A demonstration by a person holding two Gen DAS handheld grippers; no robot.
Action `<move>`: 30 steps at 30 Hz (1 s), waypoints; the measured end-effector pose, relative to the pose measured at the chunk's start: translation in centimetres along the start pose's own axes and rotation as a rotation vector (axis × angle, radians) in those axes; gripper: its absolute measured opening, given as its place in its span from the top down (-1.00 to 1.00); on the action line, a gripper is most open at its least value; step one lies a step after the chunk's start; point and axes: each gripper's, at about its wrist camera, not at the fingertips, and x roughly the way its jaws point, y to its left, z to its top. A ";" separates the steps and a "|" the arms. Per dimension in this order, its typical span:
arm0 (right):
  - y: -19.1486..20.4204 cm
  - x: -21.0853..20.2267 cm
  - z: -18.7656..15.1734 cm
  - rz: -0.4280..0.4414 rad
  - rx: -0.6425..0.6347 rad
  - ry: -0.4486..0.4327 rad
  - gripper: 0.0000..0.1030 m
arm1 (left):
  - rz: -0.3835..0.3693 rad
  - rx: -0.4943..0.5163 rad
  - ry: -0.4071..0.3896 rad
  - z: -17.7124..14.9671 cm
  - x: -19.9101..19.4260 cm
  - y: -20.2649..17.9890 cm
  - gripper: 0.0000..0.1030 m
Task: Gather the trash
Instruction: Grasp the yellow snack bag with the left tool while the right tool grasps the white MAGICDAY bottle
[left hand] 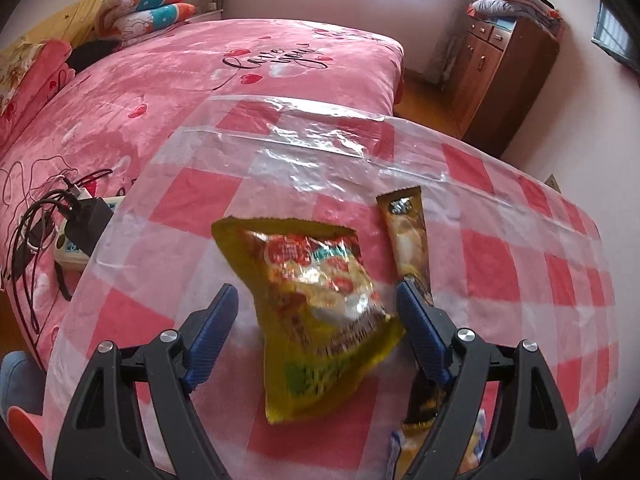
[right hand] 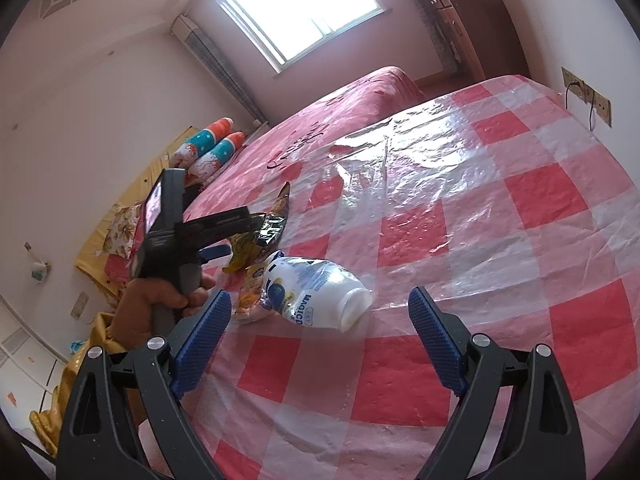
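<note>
A yellow snack bag (left hand: 316, 312) lies on the red-and-white checked table (left hand: 520, 280), between the wide-apart jaws of my left gripper (left hand: 316, 292). The pads do not press it; the right pad is at the bag's edge. A brown stick wrapper (left hand: 408, 236) lies just right of it, and another wrapper (left hand: 400, 452) peeks out by the lower right finger. In the right wrist view a crushed white bottle (right hand: 316, 292) lies on its side just ahead of my open right gripper (right hand: 320, 294). A hand (right hand: 172, 292) holds the left gripper (right hand: 216, 240) over the yellow bag (right hand: 244, 252).
A clear plastic bag (left hand: 312, 140) lies flat on the far part of the table. Beyond it is a bed with a pink cover (left hand: 200, 80), with a charger and cables (left hand: 80, 216) on it. A wooden cabinet (left hand: 500, 72) stands at the right; wall sockets (right hand: 588, 96) sit past the table's edge.
</note>
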 end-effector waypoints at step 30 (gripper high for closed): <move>-0.1 1.1 -0.2 -0.042 -0.010 0.075 -0.77 | -0.266 0.259 0.044 -7.2 -4.1 -7.2 0.11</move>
